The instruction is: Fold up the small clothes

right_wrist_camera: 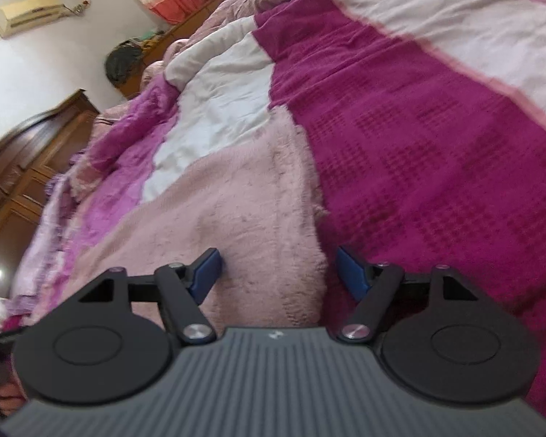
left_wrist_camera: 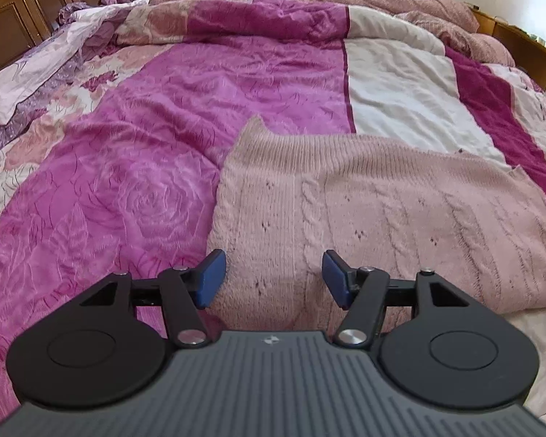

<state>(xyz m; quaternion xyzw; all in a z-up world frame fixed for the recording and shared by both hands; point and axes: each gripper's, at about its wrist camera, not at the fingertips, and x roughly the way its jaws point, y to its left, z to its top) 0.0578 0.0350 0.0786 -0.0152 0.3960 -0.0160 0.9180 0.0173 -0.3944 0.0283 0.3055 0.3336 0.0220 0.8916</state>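
On the bed, over a magenta and white quilt [left_wrist_camera: 185, 83], a pink cable-knit sweater [left_wrist_camera: 382, 200] lies spread flat, its ribbed edge toward the headboard and its near edge just below both claws.

Left claw [left_wrist_camera: 274, 278]: released. The blue pads stand apart with only knit showing between them; neither pad presses on the fabric. It hangs over the sweater's near left part.

Right claw [right_wrist_camera: 278, 275]: released likewise, pads apart. It is placed over the sweater's right edge [right_wrist_camera: 309, 196], where the pink knit meets the dark magenta band of the quilt [right_wrist_camera: 436, 153]. This view is tilted and blurred, so finer detail of the edge cannot be told.

Step in hand, as judged: between grasps. The garment appears laid out or partly folded, and neither claw has hold of it. Whether a fold has already been made cannot be settled, since the layers are not distinguishable.

Next move, as judged: each claw should descend onto an edge or corner, pinch one layer of knit without gathering the quilt beneath, then lift and carry it across evenly. The loose knit may stretch or sag if the two sides are raised unequally.
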